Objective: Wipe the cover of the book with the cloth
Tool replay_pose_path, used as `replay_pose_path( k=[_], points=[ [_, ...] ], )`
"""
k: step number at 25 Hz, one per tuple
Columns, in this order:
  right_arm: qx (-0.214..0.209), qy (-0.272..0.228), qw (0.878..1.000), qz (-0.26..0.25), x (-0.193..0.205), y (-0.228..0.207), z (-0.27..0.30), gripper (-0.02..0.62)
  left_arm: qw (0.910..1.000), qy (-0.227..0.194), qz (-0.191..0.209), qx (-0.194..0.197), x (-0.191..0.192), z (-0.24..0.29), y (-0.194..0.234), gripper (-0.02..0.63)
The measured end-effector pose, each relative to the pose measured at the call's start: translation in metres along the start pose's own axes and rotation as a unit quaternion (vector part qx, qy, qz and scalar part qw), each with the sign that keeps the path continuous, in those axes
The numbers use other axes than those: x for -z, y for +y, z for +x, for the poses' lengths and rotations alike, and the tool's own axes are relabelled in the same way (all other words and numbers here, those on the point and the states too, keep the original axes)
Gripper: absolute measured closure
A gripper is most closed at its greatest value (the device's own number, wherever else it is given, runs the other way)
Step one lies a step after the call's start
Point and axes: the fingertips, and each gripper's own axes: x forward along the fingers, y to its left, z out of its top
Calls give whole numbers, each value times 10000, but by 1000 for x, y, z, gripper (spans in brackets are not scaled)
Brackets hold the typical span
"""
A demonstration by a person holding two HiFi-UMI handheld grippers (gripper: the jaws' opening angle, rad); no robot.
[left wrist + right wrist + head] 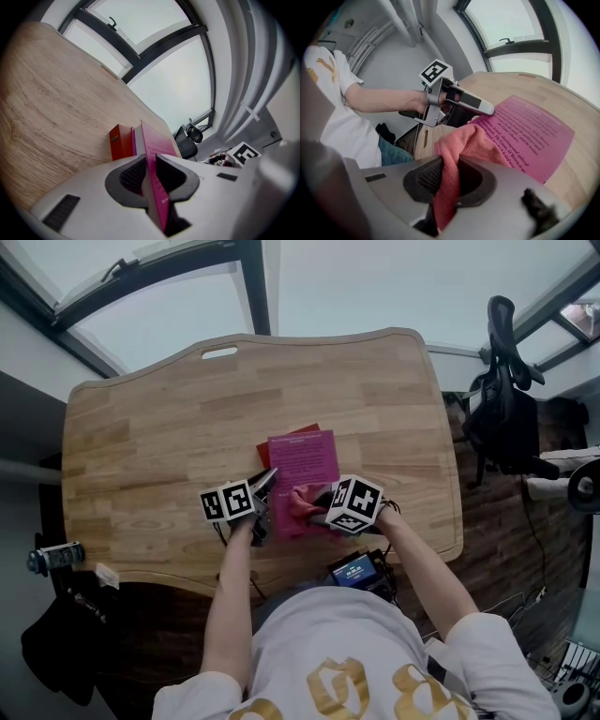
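On desk [141, 446]: 2 books [303, 465] [121, 143], 1 cloth [473, 140] | left gripper [149, 174] clamps pink book [157, 150] | right gripper [447, 180] clamps cloth

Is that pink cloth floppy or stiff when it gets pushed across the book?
Probably floppy: the cloth bunches in soft folds where the right gripper pinches it. It looks fuzzy, so it likely drags rather than slips on the book. Seems light too, since it drapes loosely.

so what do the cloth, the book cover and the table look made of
Cloth: soft salmon-pink textile, likely microfibre; fuzzy nap, limp folds.
Book cover: thin card, matte magenta; printed text, slim edge.
Table: light wood or wood-look laminate, smooth; plank seams and grain.
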Motion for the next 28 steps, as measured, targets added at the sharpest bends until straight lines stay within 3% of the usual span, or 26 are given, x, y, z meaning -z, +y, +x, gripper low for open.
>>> replay_pose_path(
  k=[28],
  points=[
    [622, -171, 9978, 124, -27, -53, -12, 526, 9999, 79, 24, 87, 1, 0, 1, 532]
  ],
)
